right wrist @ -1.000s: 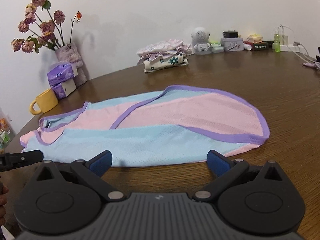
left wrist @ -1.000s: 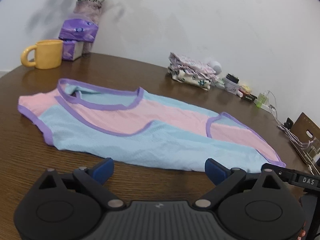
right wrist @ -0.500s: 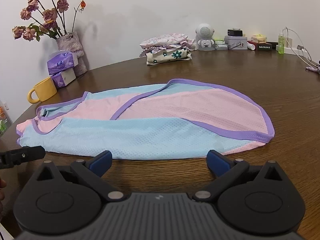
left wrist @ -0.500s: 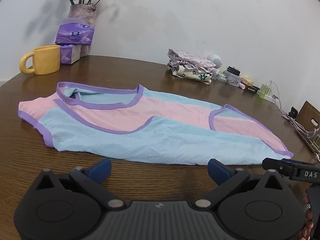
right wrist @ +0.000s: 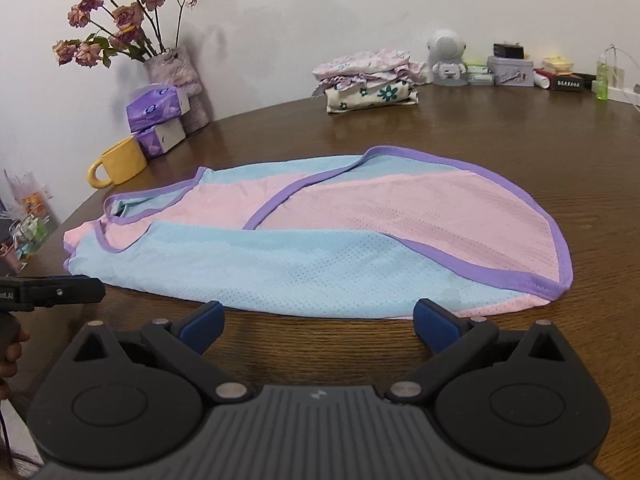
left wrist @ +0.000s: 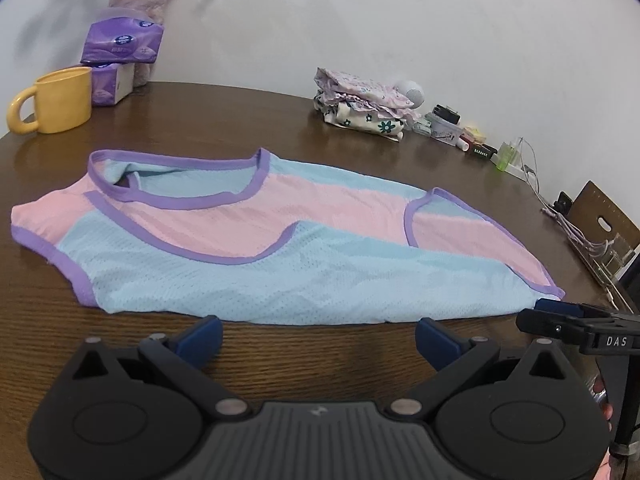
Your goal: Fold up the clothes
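Both of my hand-held grippers have eased back: left hand-held gripper [left wrist: 316,340] and right hand-held gripper [right wrist: 316,326] gape wide, empty. I'd pinch the garment [left wrist: 280,248] near hem at both ends evenly.

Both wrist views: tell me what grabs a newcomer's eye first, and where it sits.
The pastel garment, pink and blue with purple trim, lies spread flat across the middle of the brown wooden table. Both grippers, left and right, sit at its near edge with jaws open. Behind it, a yellow mug stands far left and a folded clothes stack sits by the wall.
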A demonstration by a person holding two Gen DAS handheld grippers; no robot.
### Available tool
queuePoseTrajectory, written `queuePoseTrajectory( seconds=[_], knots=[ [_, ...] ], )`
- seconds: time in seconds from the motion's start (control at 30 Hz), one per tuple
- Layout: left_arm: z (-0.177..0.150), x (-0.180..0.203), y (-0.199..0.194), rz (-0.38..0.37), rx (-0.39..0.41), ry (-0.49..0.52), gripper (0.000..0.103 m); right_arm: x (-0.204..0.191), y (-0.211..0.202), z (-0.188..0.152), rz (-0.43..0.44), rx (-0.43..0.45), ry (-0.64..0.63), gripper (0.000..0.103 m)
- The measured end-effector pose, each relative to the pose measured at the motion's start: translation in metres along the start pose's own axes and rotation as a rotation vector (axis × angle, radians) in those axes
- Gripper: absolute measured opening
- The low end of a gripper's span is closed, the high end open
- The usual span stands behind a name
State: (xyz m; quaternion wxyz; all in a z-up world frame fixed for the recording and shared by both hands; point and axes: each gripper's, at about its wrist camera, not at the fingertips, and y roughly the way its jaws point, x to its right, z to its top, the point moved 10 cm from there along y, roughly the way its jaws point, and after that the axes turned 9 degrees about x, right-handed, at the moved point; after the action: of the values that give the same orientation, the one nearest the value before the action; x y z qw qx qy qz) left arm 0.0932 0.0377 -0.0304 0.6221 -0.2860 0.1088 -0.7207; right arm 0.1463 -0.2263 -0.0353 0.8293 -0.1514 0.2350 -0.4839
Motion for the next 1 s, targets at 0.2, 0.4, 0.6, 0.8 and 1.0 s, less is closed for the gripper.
queuePoseTrajectory(
  seconds=[0.2,0.4,0.6,0.8,1.0],
  knots=[
    [0.001,-0.002,-0.001,-0.019,0.014,-0.033,0.103,0.000,0.002,0.000,-0.006,-0.014,-0.008,0.102],
    [0.001,-0.002,-0.002,-0.035,0.016,-0.036,0.103,0.002,0.003,0.002,0.006,-0.028,0.012,0.102],
    [0.002,-0.004,-0.002,-0.059,-0.001,-0.052,0.103,0.007,0.003,0.004,0.050,-0.039,0.048,0.102],
    [0.017,0.001,-0.002,-0.126,-0.061,-0.077,0.103,0.007,0.007,0.015,0.114,-0.113,0.061,0.103],
    [0.090,0.018,-0.021,-0.138,0.021,0.116,0.103,0.005,-0.010,0.081,0.135,-0.083,-0.078,0.103]
  ],
)
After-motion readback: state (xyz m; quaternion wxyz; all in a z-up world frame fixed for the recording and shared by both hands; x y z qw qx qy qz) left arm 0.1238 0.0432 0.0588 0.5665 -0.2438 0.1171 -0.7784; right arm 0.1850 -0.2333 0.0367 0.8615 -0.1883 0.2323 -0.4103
